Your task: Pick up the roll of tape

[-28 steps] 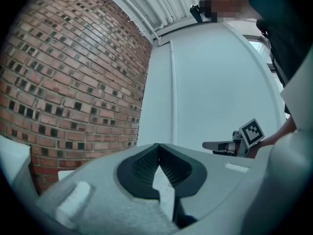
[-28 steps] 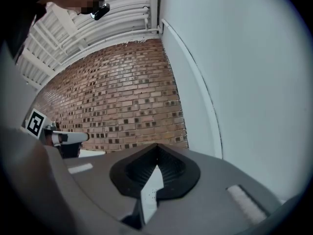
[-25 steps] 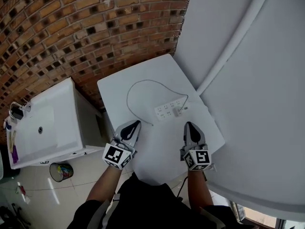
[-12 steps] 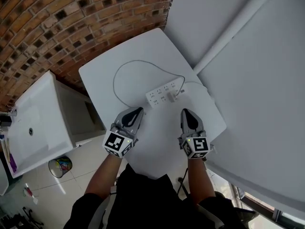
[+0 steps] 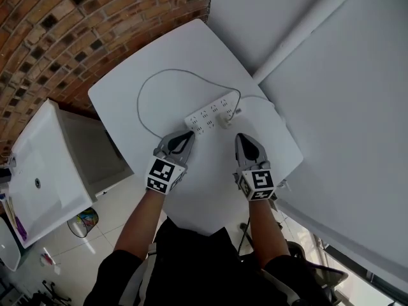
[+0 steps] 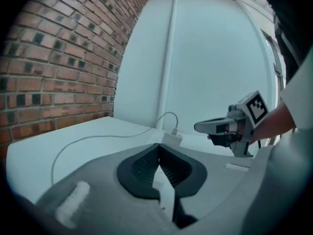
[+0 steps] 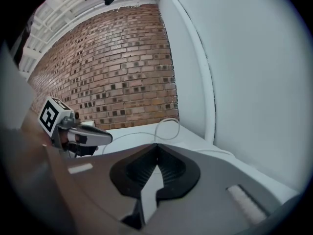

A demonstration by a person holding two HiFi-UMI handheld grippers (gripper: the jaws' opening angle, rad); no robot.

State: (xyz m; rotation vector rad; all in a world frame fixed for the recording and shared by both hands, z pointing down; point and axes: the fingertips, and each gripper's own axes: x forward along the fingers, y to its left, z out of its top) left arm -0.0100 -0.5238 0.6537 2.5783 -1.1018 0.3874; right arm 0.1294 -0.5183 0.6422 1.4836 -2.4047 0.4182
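No roll of tape shows in any view. A white power strip with a plug and a looping white cable lies on the white table. My left gripper is shut and empty, its tips just short of the strip's near left end. My right gripper is shut and empty too, a little nearer than the strip's right end. In the left gripper view the shut jaws point at the plug, with the right gripper beside it. The right gripper view shows shut jaws and the left gripper.
A brick wall runs along the table's far left. A white wall with a white pipe borders the right. A white sink cabinet stands left of the table, and a small bin sits on the tiled floor.
Both grippers have moved forward over the table and lower, closing on the power strip. The head view has shifted, so the table sits higher and more to the left in the picture.
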